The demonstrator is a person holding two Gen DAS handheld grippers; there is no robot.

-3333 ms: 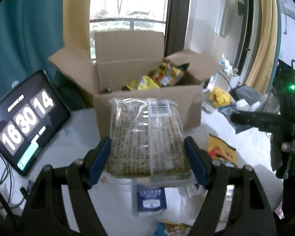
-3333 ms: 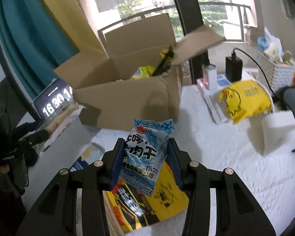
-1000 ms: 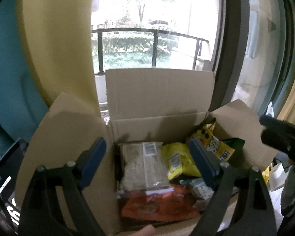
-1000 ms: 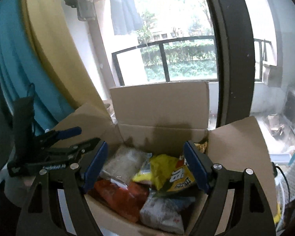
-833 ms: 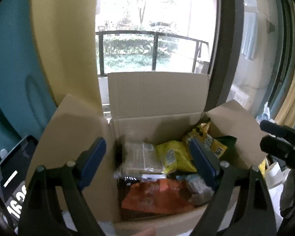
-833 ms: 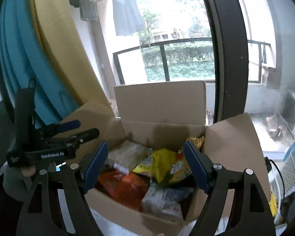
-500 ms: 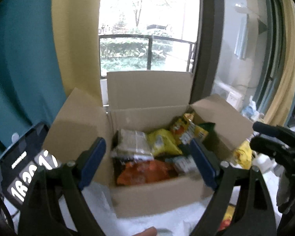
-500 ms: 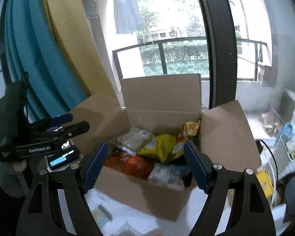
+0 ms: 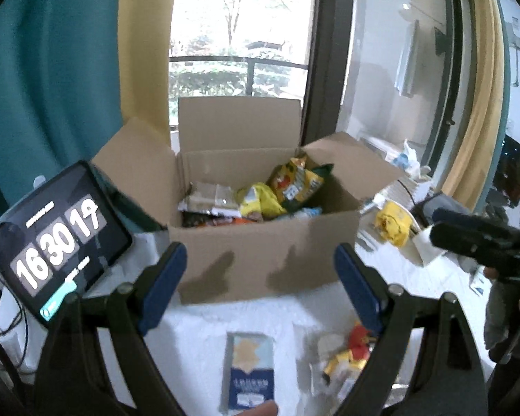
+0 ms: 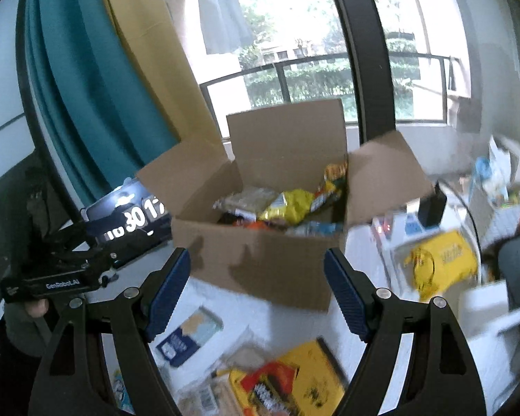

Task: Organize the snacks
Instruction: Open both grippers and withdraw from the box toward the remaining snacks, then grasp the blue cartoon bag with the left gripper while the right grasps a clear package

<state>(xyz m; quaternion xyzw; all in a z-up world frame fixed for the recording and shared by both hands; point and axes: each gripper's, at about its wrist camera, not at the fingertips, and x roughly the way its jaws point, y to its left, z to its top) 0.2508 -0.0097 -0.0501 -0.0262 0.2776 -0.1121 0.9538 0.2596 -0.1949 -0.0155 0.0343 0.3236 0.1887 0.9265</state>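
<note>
An open cardboard box of snack bags stands beyond the tongs; a blue-white packet lies flat between them.

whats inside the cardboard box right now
The cardboard box holds a clear cracker pack, yellow bag, tall chip bag and an orange packet's edge. Anything beneath is covered.

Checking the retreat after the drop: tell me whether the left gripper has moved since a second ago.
Yes. The left gripper has backed away from the cardboard box; it was over the open top, and now the box's front wall and the table show.
</note>
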